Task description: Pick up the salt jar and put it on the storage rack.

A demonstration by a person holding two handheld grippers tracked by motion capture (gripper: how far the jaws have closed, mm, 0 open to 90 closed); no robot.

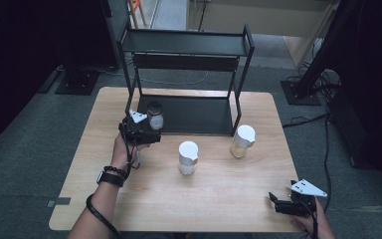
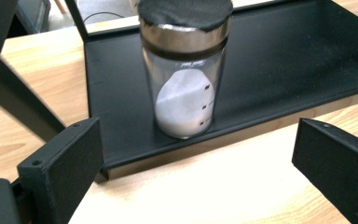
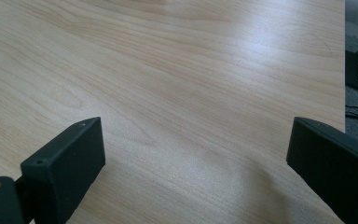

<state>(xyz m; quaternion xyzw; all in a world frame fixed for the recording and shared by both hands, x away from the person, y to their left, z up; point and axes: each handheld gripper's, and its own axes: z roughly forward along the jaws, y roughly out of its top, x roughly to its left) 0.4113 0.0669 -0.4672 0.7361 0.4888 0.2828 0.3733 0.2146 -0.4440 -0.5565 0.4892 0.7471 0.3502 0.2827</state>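
Near the middle left of the high view, the left gripper point(image 1: 142, 130) is held just in front of a glass jar point(image 1: 155, 116). The jar stands upright at the front left corner of the black rack's bottom shelf point(image 1: 199, 117). Two white-lidded jars point(image 1: 188, 157) are left on the worktop point(image 1: 229, 199), well apart from both grippers. The right gripper point(image 1: 283, 204) is rested at the lower right corner, with its fingers spread and nothing held.

Across the left gripper view, the glass jar point(image 2: 184, 70) is seen in the upper middle, with white powder inside and a dark lid. The fingers point(image 2: 63, 172) are spread wide and nothing is gripped. The jar is lined up between them but farther ahead, not touched. The jar could be knocked over if it is bumped by a finger, or the rack's leg point(image 2: 14, 100) could be hit.

Through the right gripper view, bare wood point(image 3: 177, 84) is seen between open fingers point(image 3: 65, 163).
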